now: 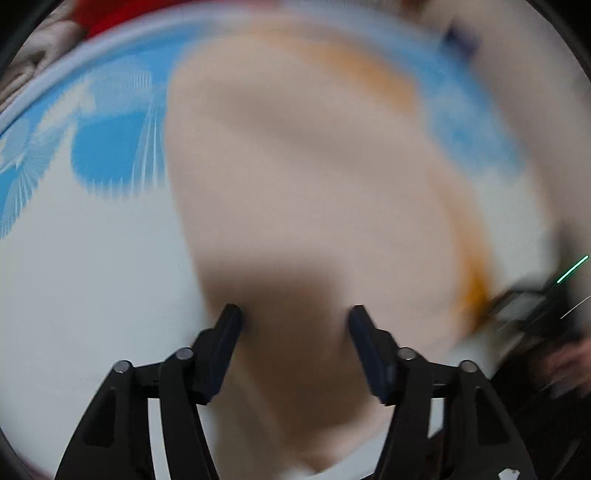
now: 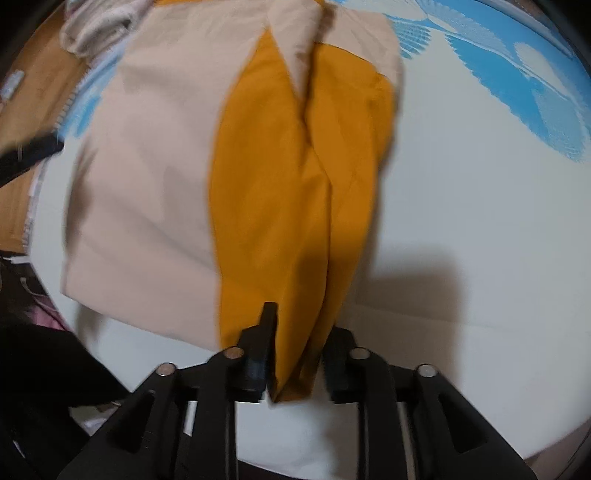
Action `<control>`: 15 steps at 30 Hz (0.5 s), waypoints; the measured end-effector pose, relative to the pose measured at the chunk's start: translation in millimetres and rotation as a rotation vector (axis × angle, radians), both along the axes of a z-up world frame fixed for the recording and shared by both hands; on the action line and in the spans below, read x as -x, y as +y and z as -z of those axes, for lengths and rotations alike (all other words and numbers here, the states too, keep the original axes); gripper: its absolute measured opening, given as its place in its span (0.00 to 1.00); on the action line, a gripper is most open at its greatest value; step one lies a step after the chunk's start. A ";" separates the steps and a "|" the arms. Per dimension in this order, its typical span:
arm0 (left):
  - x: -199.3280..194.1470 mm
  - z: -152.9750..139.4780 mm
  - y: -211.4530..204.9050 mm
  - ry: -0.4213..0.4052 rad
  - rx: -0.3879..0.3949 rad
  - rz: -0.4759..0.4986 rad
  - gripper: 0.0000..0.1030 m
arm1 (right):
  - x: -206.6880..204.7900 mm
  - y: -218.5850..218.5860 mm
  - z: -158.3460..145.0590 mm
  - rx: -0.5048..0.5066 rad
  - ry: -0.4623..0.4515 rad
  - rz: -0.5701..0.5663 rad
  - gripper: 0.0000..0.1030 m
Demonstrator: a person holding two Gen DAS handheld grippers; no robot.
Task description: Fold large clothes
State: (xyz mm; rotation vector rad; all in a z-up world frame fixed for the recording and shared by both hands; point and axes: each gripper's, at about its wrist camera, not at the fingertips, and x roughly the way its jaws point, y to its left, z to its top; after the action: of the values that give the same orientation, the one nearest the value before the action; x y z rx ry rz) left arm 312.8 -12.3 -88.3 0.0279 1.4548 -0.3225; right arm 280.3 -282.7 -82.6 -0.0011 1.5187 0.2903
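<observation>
A large beige garment with orange panels lies on a white bed sheet with a blue pattern. The left wrist view is heavily blurred. My left gripper hangs over the beige cloth with its fingers wide apart and open; the cloth lies beneath them in shadow. In the right wrist view the beige part lies on the left and a long orange fold runs down the middle. My right gripper stands open, and the fold's near end fills the gap between its fingers.
A pale knitted heap sits at the sheet's far left corner, beside a wooden floor. Something red lies beyond the sheet's edge. The sheet stretches bare to the right of the garment. A blurred dark device and a hand show at the right.
</observation>
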 end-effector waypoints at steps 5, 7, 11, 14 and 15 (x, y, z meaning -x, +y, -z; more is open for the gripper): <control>9.6 -23.6 13.9 -0.042 -0.048 -0.060 0.66 | -3.7 -23.7 -36.3 0.122 -0.170 0.132 0.44; 14.8 -45.0 12.4 -0.094 -0.105 -0.036 0.67 | -8.7 -27.6 -70.7 0.126 -0.344 0.177 0.47; 26.6 -68.4 12.6 -0.184 -0.130 -0.052 0.67 | -23.9 -31.0 -110.6 -0.086 -0.541 0.236 0.55; 32.0 -61.4 20.7 -0.268 -0.099 -0.188 0.67 | -56.3 -14.5 -102.6 -0.222 -0.504 0.237 0.57; 32.2 -57.0 17.8 -0.232 -0.108 -0.192 0.64 | -68.2 -13.8 -97.2 -0.239 -0.488 0.237 0.57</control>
State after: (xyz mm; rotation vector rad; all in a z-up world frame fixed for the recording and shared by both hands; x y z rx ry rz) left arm 280.6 5.5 -31.3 0.0121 1.2321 -0.0805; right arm 348.5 -296.5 14.6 0.2774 0.9817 0.2568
